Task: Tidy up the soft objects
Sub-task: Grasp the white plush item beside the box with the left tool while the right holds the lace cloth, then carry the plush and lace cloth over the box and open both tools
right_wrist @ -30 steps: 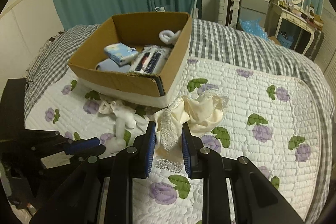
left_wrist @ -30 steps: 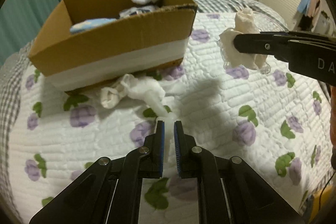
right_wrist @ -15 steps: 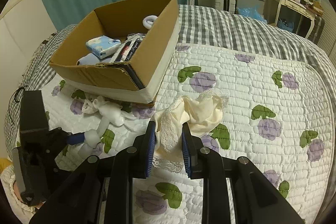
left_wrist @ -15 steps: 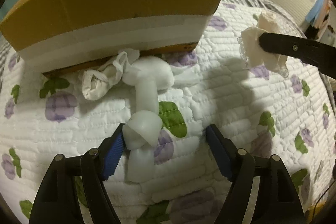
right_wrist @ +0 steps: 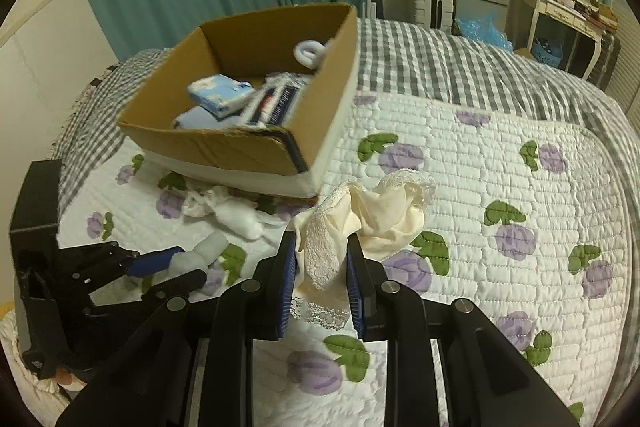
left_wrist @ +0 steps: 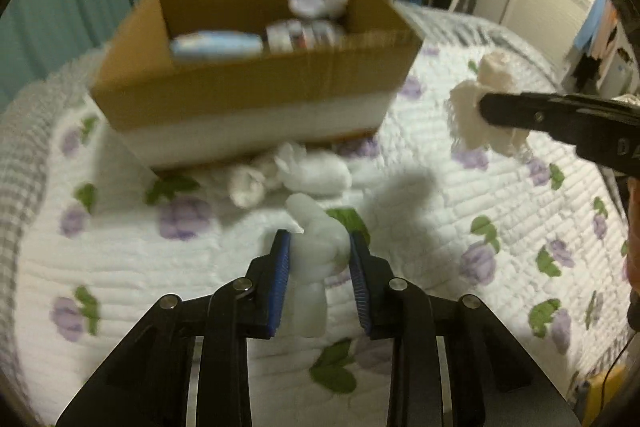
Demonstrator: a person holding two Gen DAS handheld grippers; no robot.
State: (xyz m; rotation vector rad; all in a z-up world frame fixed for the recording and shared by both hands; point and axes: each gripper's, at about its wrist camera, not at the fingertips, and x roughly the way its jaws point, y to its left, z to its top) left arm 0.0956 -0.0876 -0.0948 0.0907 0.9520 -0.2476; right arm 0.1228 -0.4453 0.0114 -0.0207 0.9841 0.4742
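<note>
Quilted bed [right_wrist: 480,155] bears a cardboard box [right_wrist: 240,147] (packets inside) — left gripper [left_wrist: 320,267] clamps a white sock [left_wrist: 316,247], right gripper [right_wrist: 322,267] cream lace cloth [right_wrist: 380,211].

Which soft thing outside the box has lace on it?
The cream lace-edged cloth, pinched in the right gripper. The white sock in the left gripper and the white bundle by the cardboard box are plain.

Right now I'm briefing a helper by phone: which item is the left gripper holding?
Find the cardboard box on the floral quilt. In front of it, white soft items lie on the quilt. The one meant is the white rolled sock nearest the camera, pinched in the left gripper, unlike the lace-trimmed cream cloth in the right gripper.
</note>
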